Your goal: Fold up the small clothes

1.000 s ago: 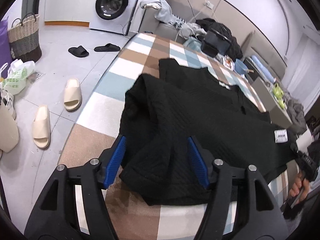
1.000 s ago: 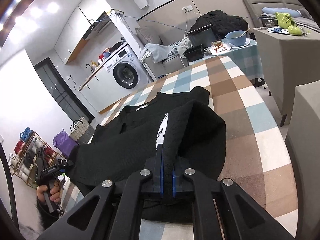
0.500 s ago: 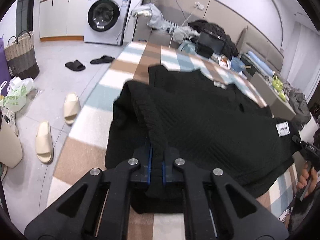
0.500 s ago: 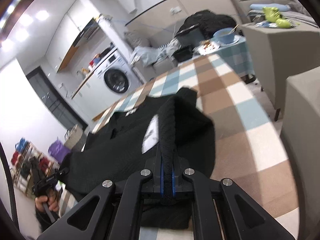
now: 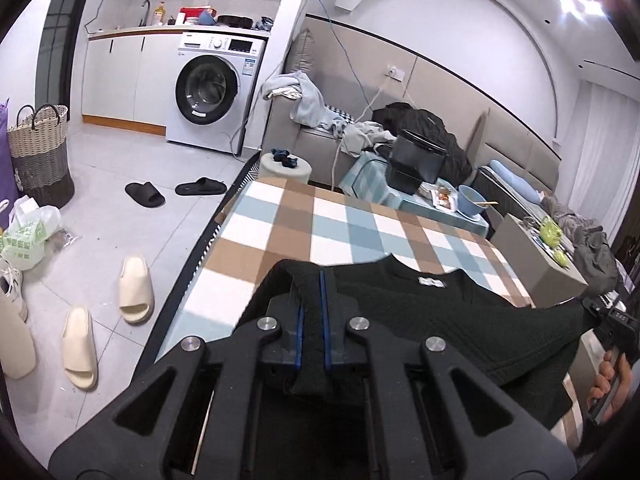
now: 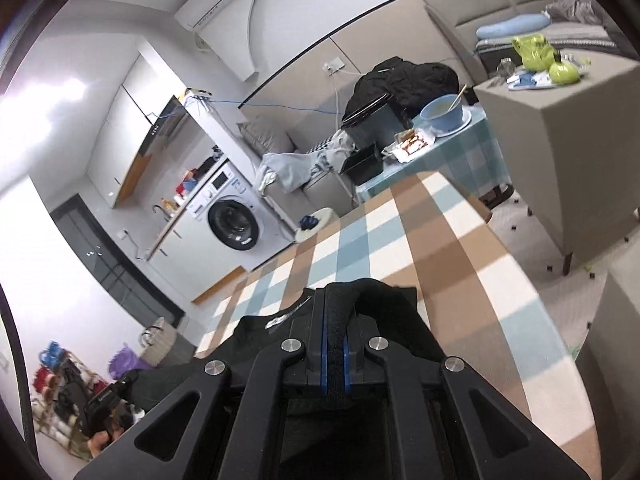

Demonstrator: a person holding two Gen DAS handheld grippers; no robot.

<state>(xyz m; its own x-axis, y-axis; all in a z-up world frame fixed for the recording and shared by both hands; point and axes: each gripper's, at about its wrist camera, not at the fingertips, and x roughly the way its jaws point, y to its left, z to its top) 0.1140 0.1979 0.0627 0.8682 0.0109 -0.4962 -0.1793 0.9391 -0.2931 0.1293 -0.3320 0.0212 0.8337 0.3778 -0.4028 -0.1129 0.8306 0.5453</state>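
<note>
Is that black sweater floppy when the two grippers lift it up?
Probably floppy: the black sweater sags between the left gripper and the right gripper. Its thick, ribbed knit looks grippy, so it is unlikely to slip out. It seems fairly light, held up by pinched edges alone.

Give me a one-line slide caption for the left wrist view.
Left hand-held gripper pinching a black knit top above the checkered table, washing machine behind.

My view: white front-loading washing machine [image 5: 216, 94] under a counter, grey tiled floor [image 5: 112, 160], beige padded wall panels [image 5: 460, 92].
</note>
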